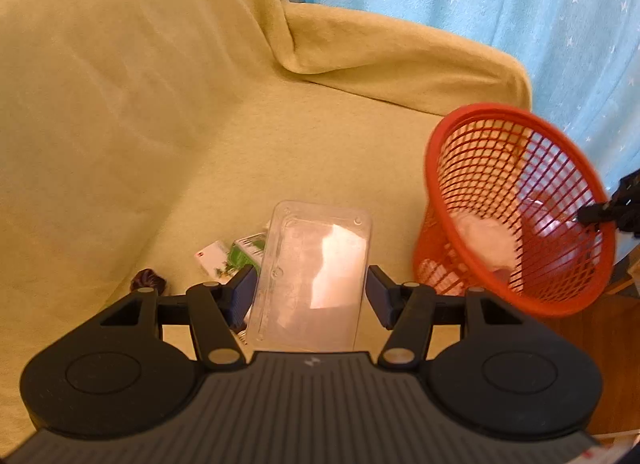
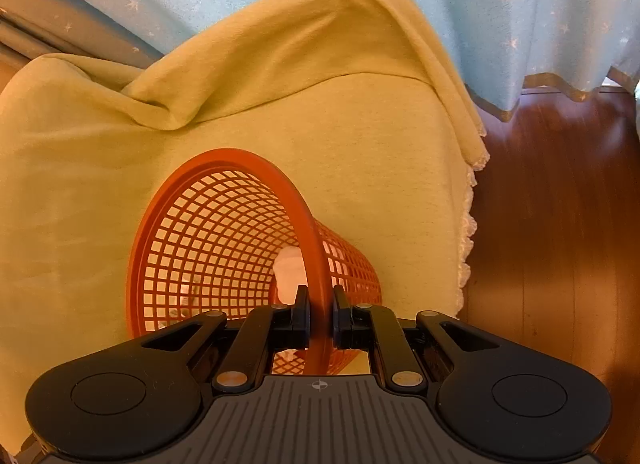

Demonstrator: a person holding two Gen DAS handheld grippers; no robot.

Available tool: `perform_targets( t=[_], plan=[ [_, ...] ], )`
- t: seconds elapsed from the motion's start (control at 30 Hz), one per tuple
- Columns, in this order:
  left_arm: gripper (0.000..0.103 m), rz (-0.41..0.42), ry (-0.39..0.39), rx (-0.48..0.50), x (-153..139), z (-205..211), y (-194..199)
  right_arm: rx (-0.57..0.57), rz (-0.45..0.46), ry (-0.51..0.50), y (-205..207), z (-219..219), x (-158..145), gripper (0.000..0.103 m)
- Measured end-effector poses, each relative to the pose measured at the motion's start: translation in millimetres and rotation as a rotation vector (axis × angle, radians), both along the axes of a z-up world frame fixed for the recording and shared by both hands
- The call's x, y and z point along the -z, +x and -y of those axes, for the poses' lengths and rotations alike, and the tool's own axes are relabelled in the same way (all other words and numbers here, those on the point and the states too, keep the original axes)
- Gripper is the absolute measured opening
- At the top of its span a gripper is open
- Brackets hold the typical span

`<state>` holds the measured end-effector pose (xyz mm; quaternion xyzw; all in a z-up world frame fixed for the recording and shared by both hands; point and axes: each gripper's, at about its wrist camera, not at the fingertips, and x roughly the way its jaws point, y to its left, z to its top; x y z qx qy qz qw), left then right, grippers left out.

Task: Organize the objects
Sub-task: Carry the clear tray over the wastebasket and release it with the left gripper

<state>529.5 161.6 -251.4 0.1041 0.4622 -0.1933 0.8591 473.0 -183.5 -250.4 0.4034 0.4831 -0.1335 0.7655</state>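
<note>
A clear plastic box [image 1: 304, 304] with a pale paper inside sits between the fingers of my left gripper [image 1: 310, 280], which is shut on its two long sides above the sofa seat. To the right, a red mesh basket [image 1: 480, 110] stands tilted with its mouth toward the box. My right gripper [image 2: 320, 296] is shut on the basket's rim [image 2: 316, 248], and it shows at the far right edge of the left wrist view [image 1: 612, 210]. Crumpled white pieces [image 2: 290, 268] lie inside the basket.
A yellow-green cover drapes the sofa [image 1: 120, 104] and its armrest [image 1: 400, 60]. A green and white packet [image 1: 234, 258] and a small dark item [image 1: 148, 280] lie on the seat left of the box. A blue star curtain [image 2: 500, 4] hangs behind, with wooden floor [image 2: 560, 204] to the right.
</note>
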Motion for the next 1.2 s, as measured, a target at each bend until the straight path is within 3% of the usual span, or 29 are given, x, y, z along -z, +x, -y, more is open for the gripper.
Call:
perform_targets(
  t=[0.33, 1.2],
  plan=[
    [0.055, -0.002, -0.028, 0.042, -20, 35, 7, 0.030, -0.022, 0.005, -1, -4, 9, 0.006],
    [0.055, -0.079, -0.016, 0.085, -22, 90, 11, -0.159, -0.040, -0.142, 7, -24, 8, 0.007]
  ],
)
